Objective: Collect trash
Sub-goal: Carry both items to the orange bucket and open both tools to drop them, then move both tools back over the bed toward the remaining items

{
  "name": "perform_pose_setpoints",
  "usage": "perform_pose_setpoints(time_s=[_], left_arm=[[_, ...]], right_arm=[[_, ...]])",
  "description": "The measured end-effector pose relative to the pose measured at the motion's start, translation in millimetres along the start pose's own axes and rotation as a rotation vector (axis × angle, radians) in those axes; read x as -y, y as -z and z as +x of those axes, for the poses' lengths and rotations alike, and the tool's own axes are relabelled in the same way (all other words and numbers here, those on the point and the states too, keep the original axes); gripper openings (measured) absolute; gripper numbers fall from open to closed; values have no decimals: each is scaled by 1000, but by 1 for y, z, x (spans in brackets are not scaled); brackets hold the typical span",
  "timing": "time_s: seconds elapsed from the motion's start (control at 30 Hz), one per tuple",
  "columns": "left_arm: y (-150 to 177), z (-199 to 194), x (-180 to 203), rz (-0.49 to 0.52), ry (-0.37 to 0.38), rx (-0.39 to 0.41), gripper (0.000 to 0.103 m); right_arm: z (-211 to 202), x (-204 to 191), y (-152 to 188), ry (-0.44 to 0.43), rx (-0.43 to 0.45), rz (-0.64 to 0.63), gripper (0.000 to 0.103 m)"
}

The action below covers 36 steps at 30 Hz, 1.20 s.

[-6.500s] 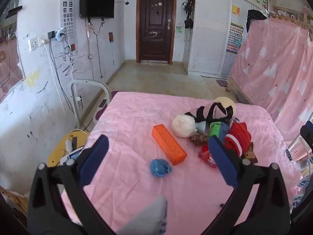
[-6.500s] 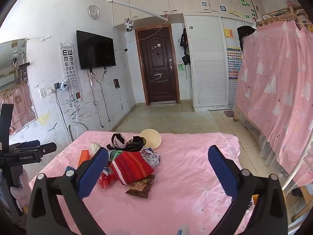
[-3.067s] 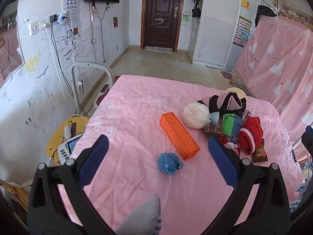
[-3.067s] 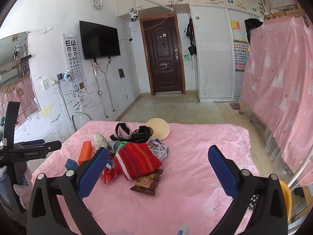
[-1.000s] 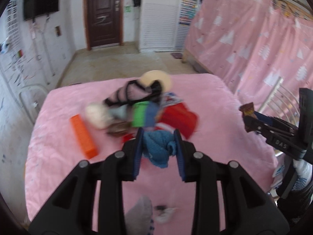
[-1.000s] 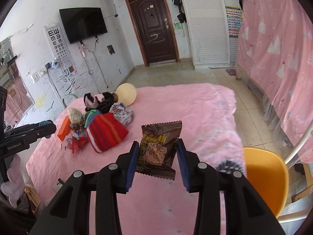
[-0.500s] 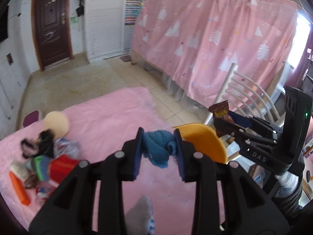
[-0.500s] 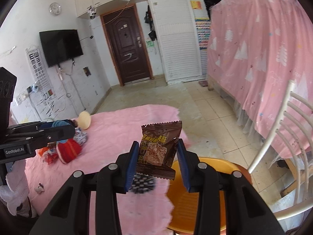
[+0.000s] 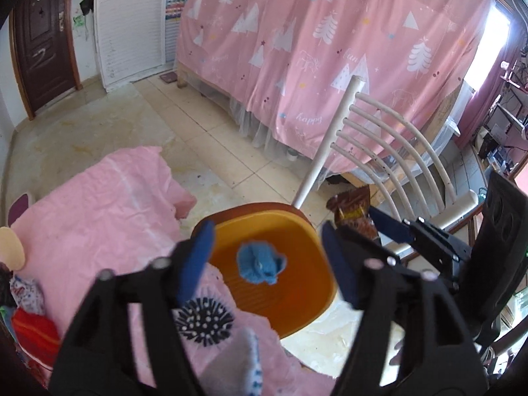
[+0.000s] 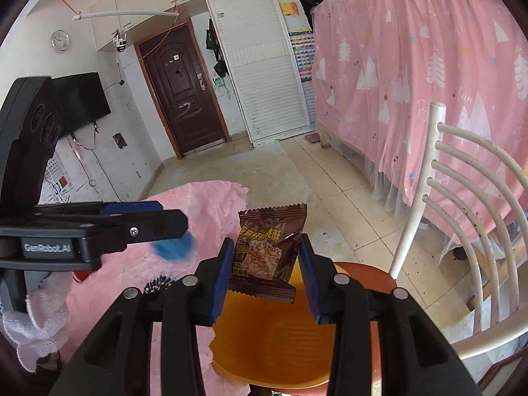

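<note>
My left gripper (image 9: 265, 257) hangs over an orange bin (image 9: 298, 310); its jaws are opening. A crumpled blue wad (image 9: 260, 262) is free of the pads, between them and over the bin's inside. In the right wrist view the blue wad (image 10: 173, 247) shows as a blur under the left gripper's finger (image 10: 145, 222). My right gripper (image 10: 265, 264) is shut on a brown snack wrapper (image 10: 267, 250), held above the orange bin (image 10: 274, 340). The same brown snack wrapper (image 9: 351, 211) shows at the right of the left wrist view.
The bin stands on a white slatted chair (image 9: 379, 151) beside the pink-covered table (image 9: 99, 217). A pile of clothes and trash (image 9: 29, 316) lies at the table's far left. A pink curtain (image 9: 330, 49) hangs behind; tiled floor (image 9: 148, 125) lies beyond.
The left gripper has opened and let go of the blue wad, which now drops toward the bin. Both grippers have moved over the orange bin; the right still holds the wrapper.
</note>
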<state>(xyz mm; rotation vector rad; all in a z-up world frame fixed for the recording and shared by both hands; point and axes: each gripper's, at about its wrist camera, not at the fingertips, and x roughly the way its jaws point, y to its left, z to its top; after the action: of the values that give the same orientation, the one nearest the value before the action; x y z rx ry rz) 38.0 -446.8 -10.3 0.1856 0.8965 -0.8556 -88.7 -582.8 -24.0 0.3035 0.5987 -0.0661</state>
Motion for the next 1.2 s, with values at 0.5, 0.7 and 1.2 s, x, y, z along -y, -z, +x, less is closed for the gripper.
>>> perform_pose_setpoints(time_s=[0.5,0.7,1.2], left_arm=[[3,-24,-21,-82,-79,9,77],[14,-57,-51,-134,-146,47,81],[48,-125,-119,-248,-231,130,81]], right_arm=[[48,-8,7,-38,-96,19,41],[65,-27,-3,-27,-108,-9,52],[62,-143,-24,-107,-91,-172,57]])
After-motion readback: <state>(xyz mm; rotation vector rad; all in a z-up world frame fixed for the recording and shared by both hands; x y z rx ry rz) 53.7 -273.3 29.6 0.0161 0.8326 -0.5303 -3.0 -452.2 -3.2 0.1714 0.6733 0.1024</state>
